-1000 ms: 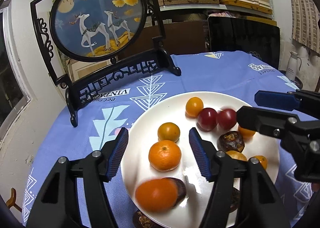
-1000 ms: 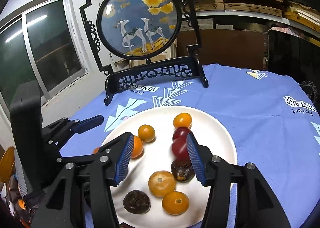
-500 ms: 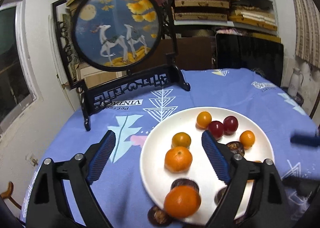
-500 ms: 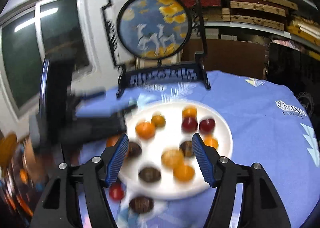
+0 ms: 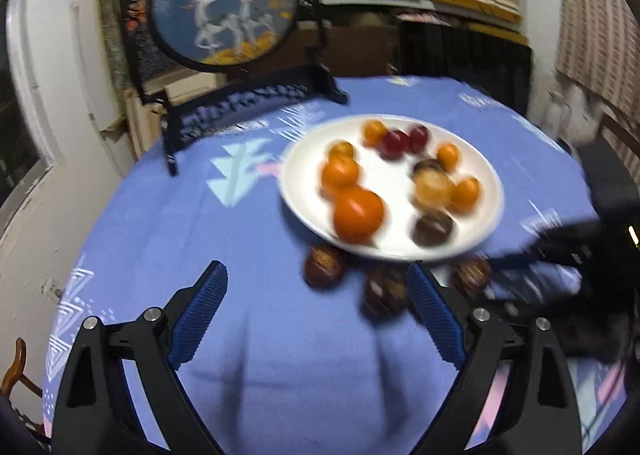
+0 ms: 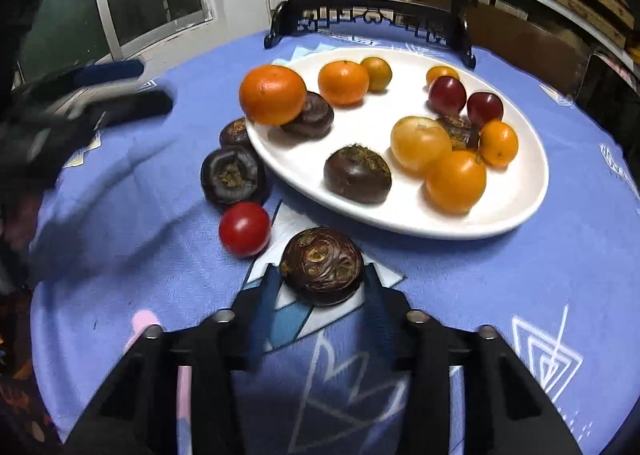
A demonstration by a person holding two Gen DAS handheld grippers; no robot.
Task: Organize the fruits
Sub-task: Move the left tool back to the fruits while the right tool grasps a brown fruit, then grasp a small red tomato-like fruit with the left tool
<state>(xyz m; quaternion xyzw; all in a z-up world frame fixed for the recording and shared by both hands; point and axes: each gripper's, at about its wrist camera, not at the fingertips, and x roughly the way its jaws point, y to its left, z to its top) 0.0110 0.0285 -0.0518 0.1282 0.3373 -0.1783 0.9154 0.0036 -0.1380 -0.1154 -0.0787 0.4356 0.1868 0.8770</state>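
Round table with blue patterned cloth (image 6: 520,275), black-framed round deer screen (image 5: 224,3) standing at far edge, shelves of flat boxes behind.

White plate (image 6: 520,211) mid-table, loaded: big orange (image 6: 273,94) at left rim, leaning on a dark brown fruit (image 6: 310,115); smaller orange (image 6: 343,82) touching a small yellow-orange one (image 6: 377,73) at the back; another small orange fruit (image 6: 442,74) just behind two dark red fruits (image 6: 447,94) side by side; pale yellow fruit (image 6: 420,145), round orange fruit (image 6: 456,181) and little orange (image 6: 498,143) bunched at right around a half-hidden brown one (image 6: 460,131); one brown fruit (image 6: 357,173) alone near the front.

Off the plate, on the cloth: two brown fruits (image 6: 233,175) against the left rim, red tomato (image 6: 245,229) just in front of them, separate brown fruit with swirled skin (image 6: 322,266) nearest the camera.

Right gripper (image 6: 322,295) low over cloth, jaws just closing in, blue pads hugging both sides of the swirled brown fruit; looks gripped, fruit resting on the cloth.

Left gripper (image 5: 316,319) spread wide, jaws just opening, holding nothing, only bare cloth between pads. Left view badly motion-blurred; plate ahead and right of it, brown fruits near its right pad.
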